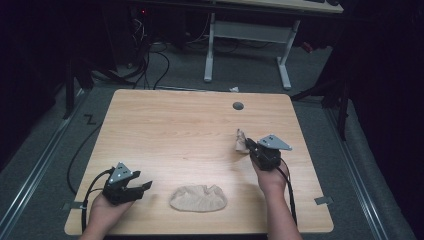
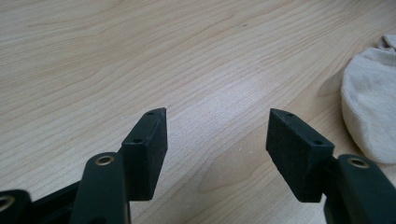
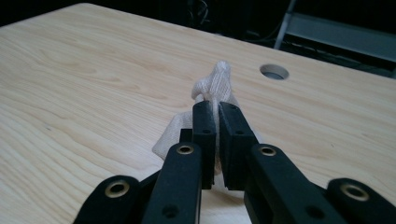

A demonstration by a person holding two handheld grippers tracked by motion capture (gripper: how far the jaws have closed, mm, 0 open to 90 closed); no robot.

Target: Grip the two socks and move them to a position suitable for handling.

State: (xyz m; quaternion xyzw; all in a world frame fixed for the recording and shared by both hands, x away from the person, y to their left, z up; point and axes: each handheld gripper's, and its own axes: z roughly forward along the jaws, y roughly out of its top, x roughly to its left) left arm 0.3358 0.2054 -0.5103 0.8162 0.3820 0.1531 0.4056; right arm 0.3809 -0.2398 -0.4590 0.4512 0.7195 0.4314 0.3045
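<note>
A beige sock point(image 1: 198, 198) lies flat near the front edge of the wooden table point(image 1: 190, 130). My left gripper point(image 1: 145, 186) rests low at the front left, its jaws wide open with nothing between them. In the left gripper view that sock point(image 2: 371, 107) lies off to the right of the left gripper point(image 2: 217, 116), apart from it. My right gripper point(image 1: 250, 145) is at the right, shut on a second pale sock point(image 1: 242, 141). In the right gripper view this second sock point(image 3: 215, 84) is pinched in the right gripper point(image 3: 217, 109), bunched above the pads, the rest draping to the table.
A round cable hole point(image 1: 238, 105) sits near the table's far edge, also seen as the cable hole point(image 3: 274, 71) beyond the held sock. A white-legged desk point(image 1: 247, 30) and loose cables point(image 1: 150, 65) stand on the floor behind the table.
</note>
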